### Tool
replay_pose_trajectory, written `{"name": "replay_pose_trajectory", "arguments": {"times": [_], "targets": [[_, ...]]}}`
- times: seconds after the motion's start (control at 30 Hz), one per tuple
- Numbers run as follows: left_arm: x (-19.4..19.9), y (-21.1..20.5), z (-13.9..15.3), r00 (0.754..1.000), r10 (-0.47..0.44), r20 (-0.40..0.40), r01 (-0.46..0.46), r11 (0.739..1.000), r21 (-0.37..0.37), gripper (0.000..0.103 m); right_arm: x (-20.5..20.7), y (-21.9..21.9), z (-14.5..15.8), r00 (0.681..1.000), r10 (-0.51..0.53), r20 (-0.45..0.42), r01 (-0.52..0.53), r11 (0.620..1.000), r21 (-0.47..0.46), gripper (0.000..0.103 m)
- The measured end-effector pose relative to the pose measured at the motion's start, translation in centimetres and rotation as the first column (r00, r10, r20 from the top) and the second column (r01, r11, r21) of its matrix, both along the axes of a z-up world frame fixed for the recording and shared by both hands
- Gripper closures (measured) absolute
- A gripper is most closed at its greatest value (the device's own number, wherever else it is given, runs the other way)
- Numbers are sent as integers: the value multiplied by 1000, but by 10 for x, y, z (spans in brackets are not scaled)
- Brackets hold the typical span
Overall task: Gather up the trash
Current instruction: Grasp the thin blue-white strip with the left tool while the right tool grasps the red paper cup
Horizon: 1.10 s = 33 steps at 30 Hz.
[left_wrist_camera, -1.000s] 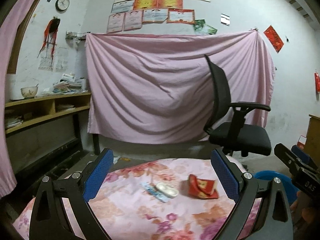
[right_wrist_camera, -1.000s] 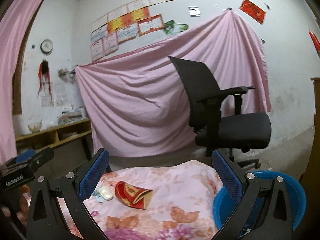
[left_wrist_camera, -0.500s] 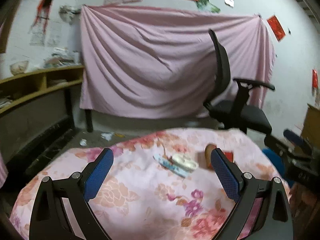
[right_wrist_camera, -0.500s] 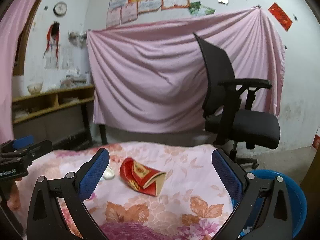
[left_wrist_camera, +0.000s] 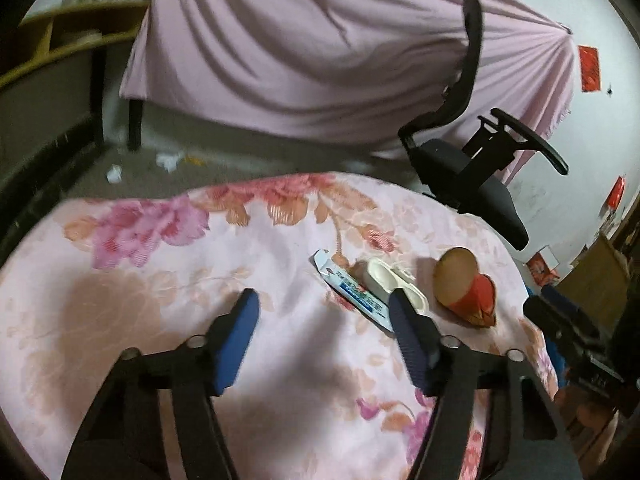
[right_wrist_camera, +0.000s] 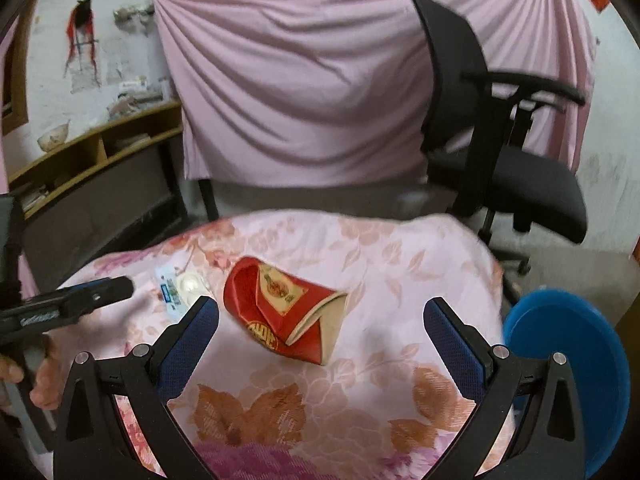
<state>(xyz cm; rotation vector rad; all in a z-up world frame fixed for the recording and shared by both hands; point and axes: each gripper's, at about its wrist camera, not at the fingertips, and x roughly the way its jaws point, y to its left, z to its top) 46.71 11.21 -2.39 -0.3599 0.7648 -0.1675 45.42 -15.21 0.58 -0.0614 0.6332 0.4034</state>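
Since a second ago both my views have tipped down from the wall and pink hanging sheet (right_wrist_camera: pixel 320 80) onto the table covered in a pink floral cloth (left_wrist_camera: pixel 160 280), so the trash now sits closer and lower in frame. My left gripper (left_wrist_camera: pixel 324 312) has just been narrowing its jaws; they stand about half apart, released, with only bare cloth between them. Its right finger (left_wrist_camera: pixel 408 328) overlaps the near end of the flat blue-and-white wrapper (left_wrist_camera: pixel 352 288) in the picture, but I cannot tell whether it touches. The wrapper's long axis runs from far left to near right, and the small white oval plastic case (left_wrist_camera: pixel 384 280) lies just beside it on the right, roughly parallel. Right of those rests the crushed red paper cup (left_wrist_camera: pixel 468 288), its open mouth turned towards the far left in the left view. My right gripper (right_wrist_camera: pixel 320 320) is spread wide and holds nothing; in its view the cup (right_wrist_camera: pixel 288 312) lies on its side between and just beyond the fingertips, apart from both, its long axis running from far left to near right. A round blue plastic basin (right_wrist_camera: pixel 568 360) sits low beside the table's right edge, and a black mesh office chair (right_wrist_camera: pixel 500 140) stands beyond
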Motion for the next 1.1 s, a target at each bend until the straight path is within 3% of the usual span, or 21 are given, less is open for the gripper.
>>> {"name": "replay_pose_trajectory", "arguments": {"times": [0.17, 0.3, 0.47, 0.6, 0.67, 0.7, 0.9, 1.1], "targets": [[19, 4, -6, 1000, -20, -21, 19, 999, -48, 61, 9, 15, -8, 998, 31, -55, -32, 999, -20, 0], [31, 2, -12, 997, -62, -53, 58, 995, -77, 68, 17, 29, -9, 998, 41, -56, -43, 998, -37, 0], [40, -1, -15, 991, -112, -74, 106, 990, -90, 84, 28, 40, -12, 998, 10, -65, -13, 998, -53, 1], [42, -4, -16, 991, -114, -72, 107, 989, -98, 87, 35, 38, -20, 994, -16, -112, 8, 998, -68, 6], [41, -3, -17, 992, -109, -65, 102, 990, -101, 89, 38, 35, -24, 989, -18, -144, 10, 998, -60, 18], [40, -2, -17, 992, -107, -63, 100, 990, -104, 89, 39, 34, -26, 987, -22, -159, 13, 998, -57, 30], [38, 4, -17, 994, -102, -49, 95, 987, -130, 91, 36, 20, -25, 983, -29, -179, 31, 999, 7, 30], [37, 6, -17, 994, -103, -44, 96, 986, -134, 91, 28, -8, -14, 988, -74, -138, 87, 992, 91, 30]]}}
